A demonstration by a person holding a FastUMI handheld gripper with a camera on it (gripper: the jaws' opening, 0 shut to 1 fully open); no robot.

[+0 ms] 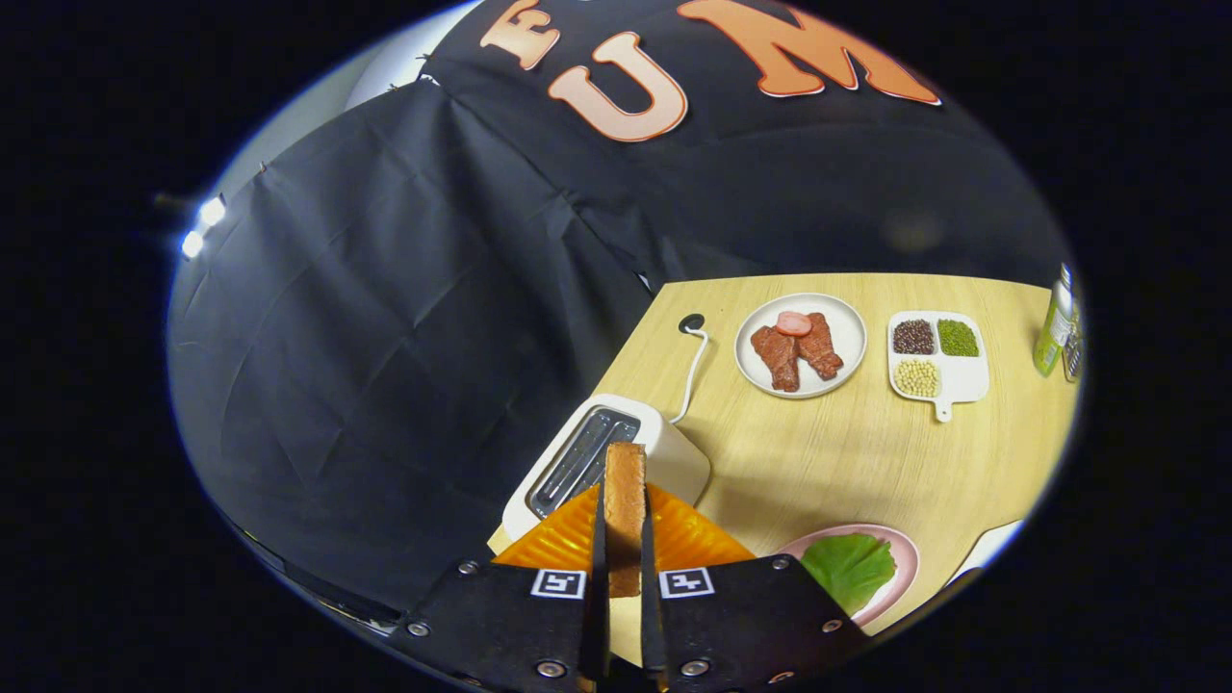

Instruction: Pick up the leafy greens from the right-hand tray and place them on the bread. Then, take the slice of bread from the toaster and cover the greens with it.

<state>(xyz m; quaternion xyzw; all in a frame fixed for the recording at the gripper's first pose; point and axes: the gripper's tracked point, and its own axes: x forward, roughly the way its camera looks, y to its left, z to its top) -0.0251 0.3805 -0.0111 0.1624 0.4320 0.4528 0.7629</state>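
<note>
My gripper (623, 539) is shut on a slice of bread (625, 500), held edge-up between the two black fingers and lifted above the white toaster (664, 452), whose dark slots lie just beyond the fingers. To the right of the fingers a green leaf (849, 568) lies on a pink plate (900, 551); any bread beneath the leaf is hidden. An orange ridged tray (693, 539) sits right behind the fingers, beside the toaster.
Farther back on the wooden table (866, 462) stand a white plate with meat pieces (801, 345), a white divided dish of beans (936, 354) and a green bottle (1054, 327) at the far right. The toaster's cord (695, 356) runs to the table's back edge. A white tray corner (991, 547) shows beside the pink plate.
</note>
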